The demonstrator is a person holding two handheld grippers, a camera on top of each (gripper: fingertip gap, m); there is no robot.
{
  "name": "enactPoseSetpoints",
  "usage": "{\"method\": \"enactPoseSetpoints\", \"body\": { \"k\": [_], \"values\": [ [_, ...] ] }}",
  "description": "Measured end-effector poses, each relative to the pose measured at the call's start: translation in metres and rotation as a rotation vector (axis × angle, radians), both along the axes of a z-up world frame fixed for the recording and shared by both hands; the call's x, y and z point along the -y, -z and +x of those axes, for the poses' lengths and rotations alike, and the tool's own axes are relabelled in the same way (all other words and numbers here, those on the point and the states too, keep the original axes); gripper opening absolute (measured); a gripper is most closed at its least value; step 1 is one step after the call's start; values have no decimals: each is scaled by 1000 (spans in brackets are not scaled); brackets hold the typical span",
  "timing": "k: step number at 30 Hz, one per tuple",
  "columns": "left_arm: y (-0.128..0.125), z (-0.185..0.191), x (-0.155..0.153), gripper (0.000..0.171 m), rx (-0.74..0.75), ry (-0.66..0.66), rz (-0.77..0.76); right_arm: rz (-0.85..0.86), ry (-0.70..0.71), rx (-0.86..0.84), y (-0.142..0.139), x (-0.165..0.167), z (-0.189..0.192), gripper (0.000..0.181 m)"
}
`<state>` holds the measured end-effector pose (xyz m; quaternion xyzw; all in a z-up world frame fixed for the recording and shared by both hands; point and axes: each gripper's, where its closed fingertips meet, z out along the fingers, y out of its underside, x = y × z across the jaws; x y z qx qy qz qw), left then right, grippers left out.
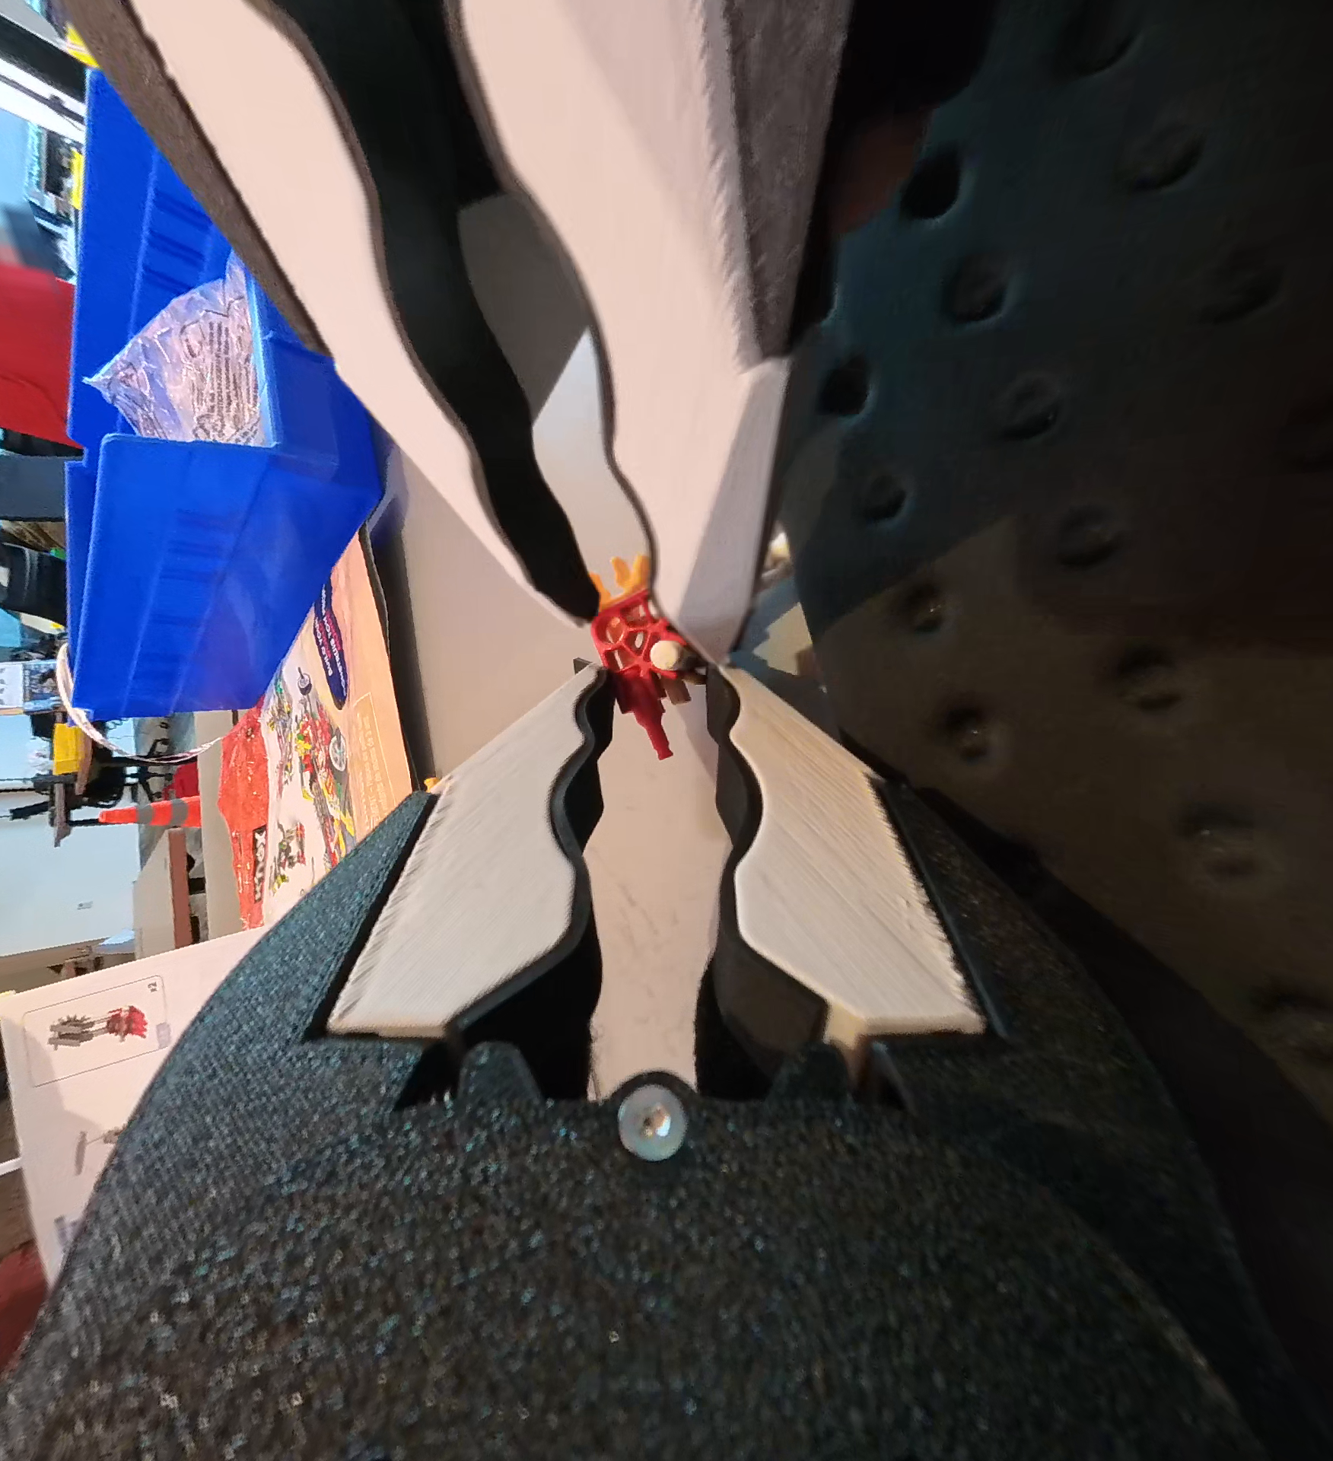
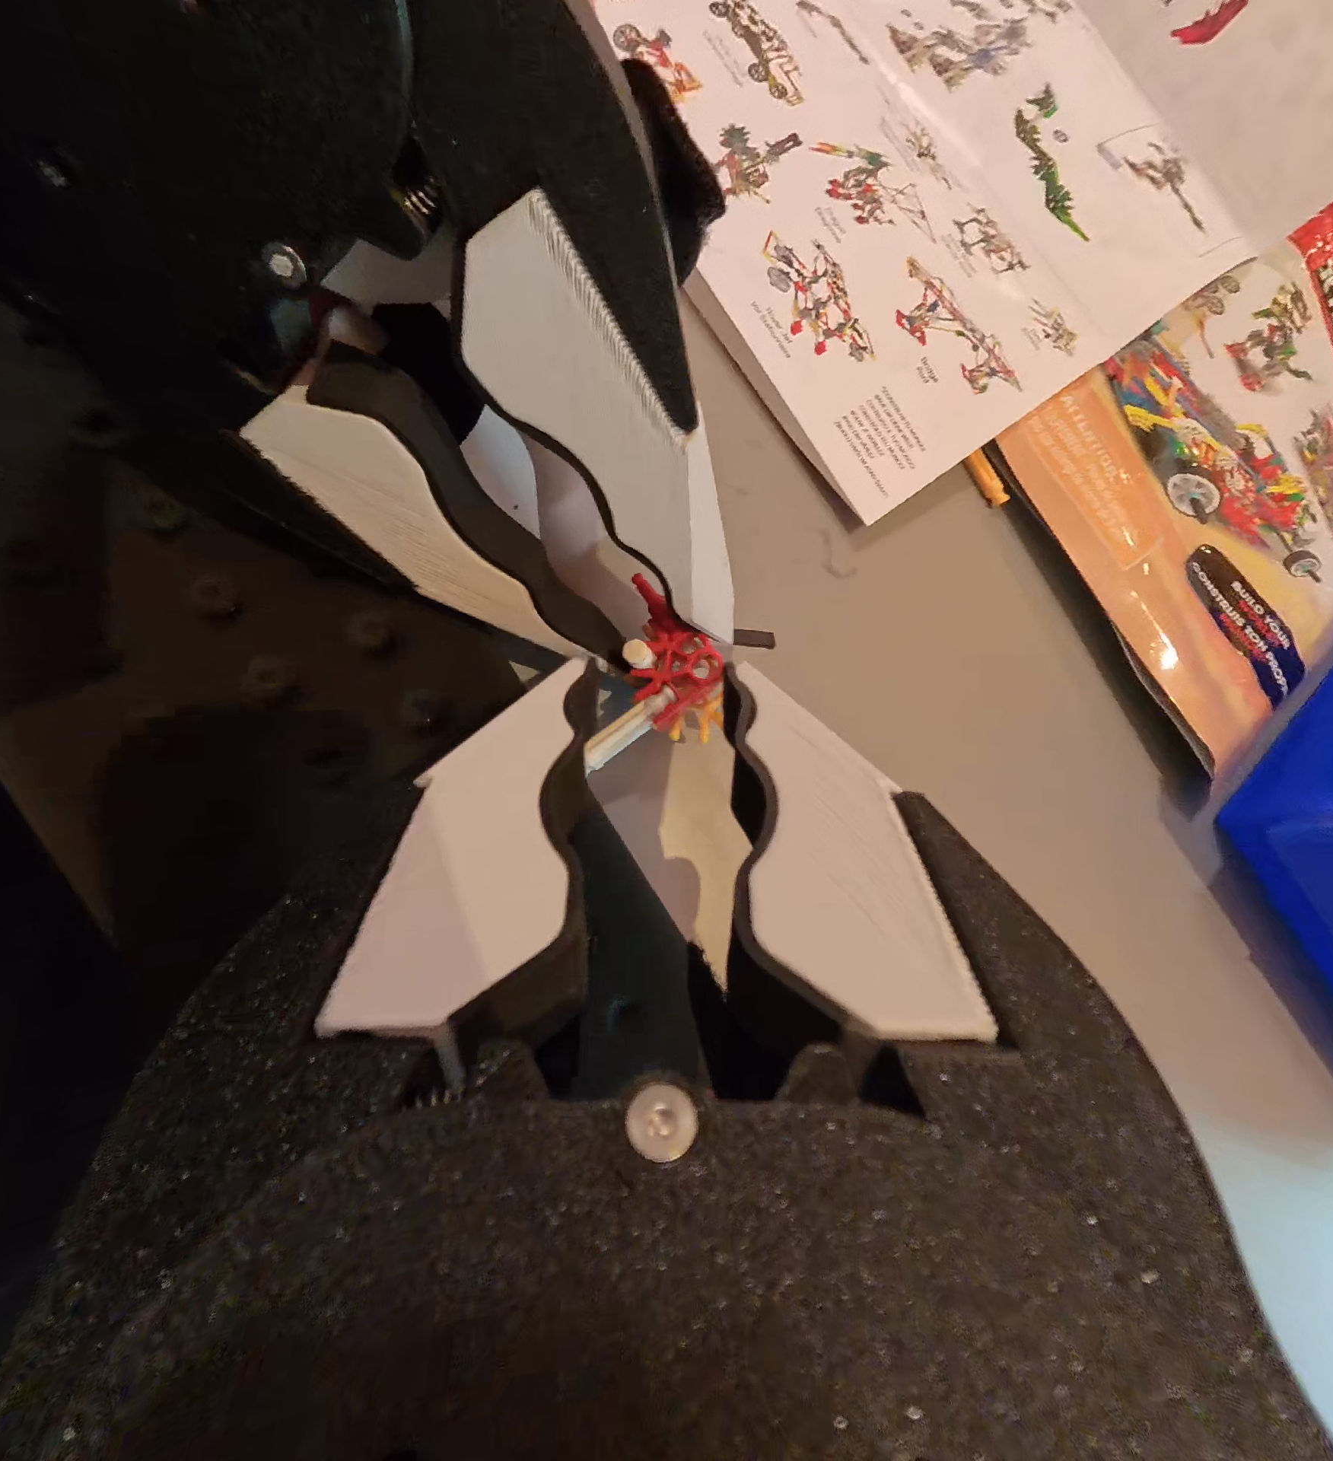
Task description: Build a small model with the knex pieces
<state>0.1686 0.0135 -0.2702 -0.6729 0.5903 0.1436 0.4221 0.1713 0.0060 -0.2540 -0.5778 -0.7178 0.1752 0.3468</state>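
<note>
A small construction-toy assembly is pinched between both grippers, which meet tip to tip above the grey table (image 2: 924, 672). It has a red snowflake-shaped connector (image 1: 630, 644) (image 2: 683, 662), an orange-yellow connector (image 1: 632, 571) (image 2: 695, 723), a dark red piece (image 1: 650, 711) (image 2: 650, 597) and a white rod (image 2: 622, 731). My left gripper (image 1: 654, 672) is shut on the end with the dark red piece; it also shows in the right wrist view (image 2: 667, 640). My right gripper (image 2: 655, 670) is shut on the end with the orange-yellow connector; it enters the left wrist view from above (image 1: 647, 628).
Blue bins (image 1: 197, 553) (image 2: 1327, 830) stand by, one holding a plastic bag (image 1: 189, 371). A colourful toy box (image 1: 331, 751) (image 2: 1201, 514) and instruction sheets (image 2: 924, 237) (image 1: 94, 1051) lie on the table. A black dimpled surface (image 1: 1122, 474) (image 2: 173, 593) borders it. A small black rod (image 2: 754, 636) lies nearby. The tips of both grippers are at nearly the same place.
</note>
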Motion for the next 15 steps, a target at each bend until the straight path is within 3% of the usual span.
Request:
{"method": "enactPoseSetpoints", "body": {
  "k": [1,15],
  "values": [
    [0,0,1,20,-3,2,0,2,10,-3,0,-2,-1,24],
    [0,4,4,15,11,6,-5,13,-64,26,0,6,-5,20]
  ]
}}
